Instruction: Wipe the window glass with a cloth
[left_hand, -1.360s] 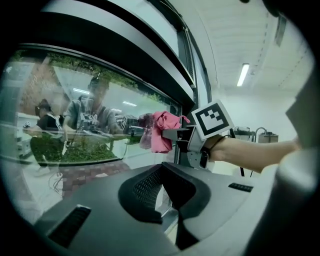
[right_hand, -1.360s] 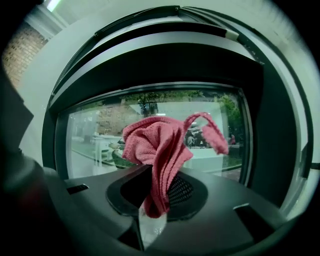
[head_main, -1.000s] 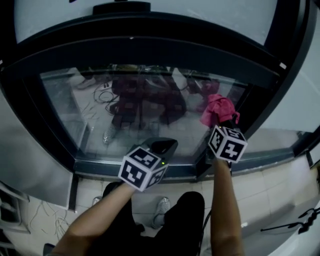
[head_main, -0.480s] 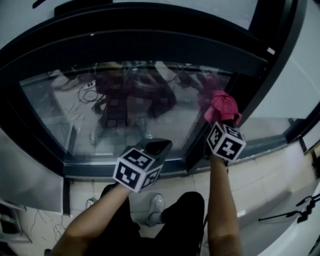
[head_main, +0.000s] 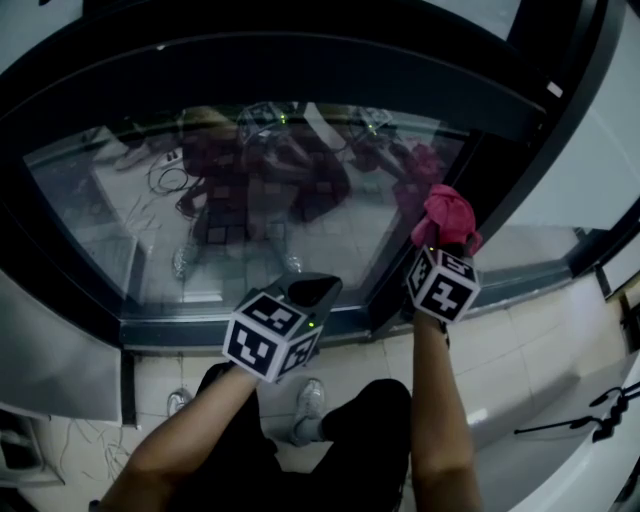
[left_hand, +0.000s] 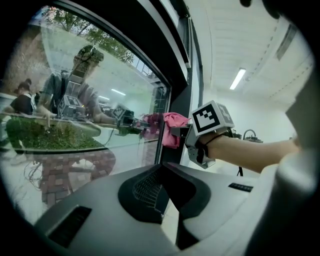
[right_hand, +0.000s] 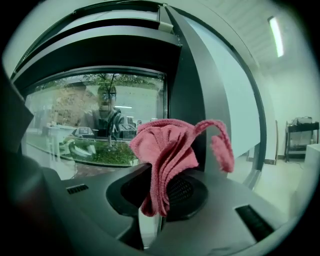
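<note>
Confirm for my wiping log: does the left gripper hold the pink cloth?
No, the pink cloth is pinched in the right gripper; the left gripper is empty.

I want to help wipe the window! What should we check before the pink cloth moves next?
1. Fluffy pink cloth held tight: ok, the right gripper is shut on it.
2. Cloth touching the window glass: cannot tell. It sits at the pane's right edge, beside the dark window frame.
3. Cloth spread flat: not ok. It is bunched, with a loose tail drooping on its right.
4. Left gripper out of the way: ok. It is shut on nothing, low and left of the cloth, apart from it.
5. Glass to the cloth's left free for wiping: ok, only reflections show there.
</note>
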